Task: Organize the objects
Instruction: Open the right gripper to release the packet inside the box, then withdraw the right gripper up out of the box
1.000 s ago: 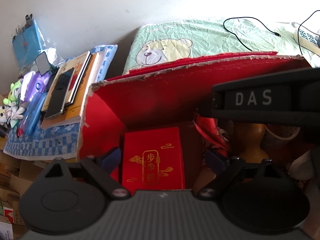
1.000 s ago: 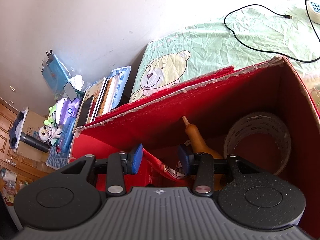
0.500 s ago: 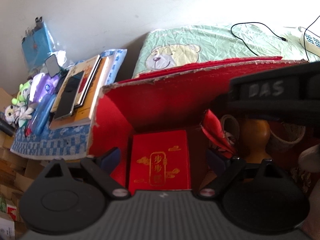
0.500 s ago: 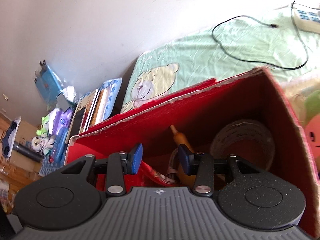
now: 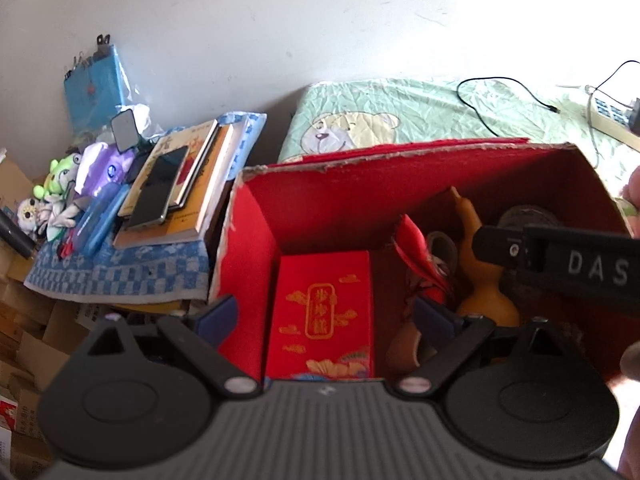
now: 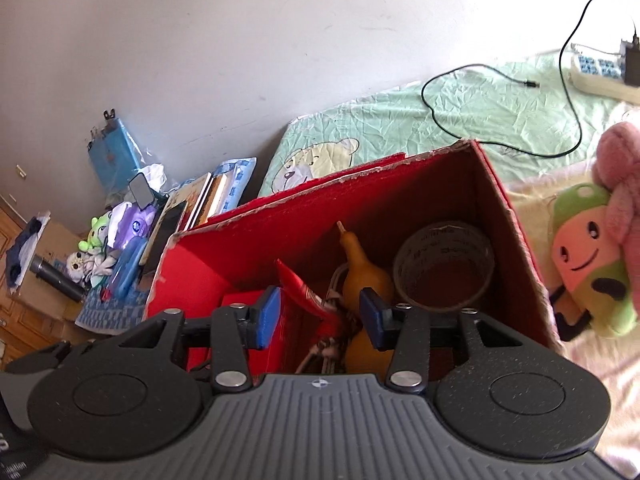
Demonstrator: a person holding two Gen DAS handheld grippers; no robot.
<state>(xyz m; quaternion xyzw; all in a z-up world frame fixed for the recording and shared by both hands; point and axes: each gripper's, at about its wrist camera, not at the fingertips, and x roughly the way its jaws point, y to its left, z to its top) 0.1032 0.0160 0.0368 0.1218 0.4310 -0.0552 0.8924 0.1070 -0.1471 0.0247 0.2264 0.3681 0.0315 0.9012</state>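
Red cardboard box (image 6: pixel 400 200) open-topped on the bed, seen from above in both wrist views; torn pale edge along its far rim.

Inside, at the left end: flat red packet (image 5: pixel 322 312) with gold characters and cloud motifs, lying face up against the left wall; to its right a crumpled red wrapper (image 6: pixel 304 292) with some tangled cords below it; then a yellow-orange gourd (image 6: pixel 362 276), stem pointing up and away; at the right end a roll of clear tape (image 6: pixel 442 266) standing on edge against the right wall.

Left gripper (image 5: pixel 326 316) above the left end of the box, blue pads wide apart, nothing pinched between them; red packet visible in the gap, well below.

Right gripper (image 6: pixel 320 318) over the middle of the box, jaws opening; wrapper and gourd seen between the pads but not touched, nothing held. Same gripper's black body, lettered DAS, crossing the right side of the left view.

Beside the box, left: stack of books (image 5: pixel 180 196) with a dark phone (image 5: pixel 158 188) on top, on a blue checked cloth (image 5: pixel 120 276); small plush figures at the far left.

Right of the box: plush toy (image 6: pixel 588 260) with a smiling face on the bedding; black cable (image 6: pixel 500 76) looped across the green bear-print sheet (image 6: pixel 360 136).
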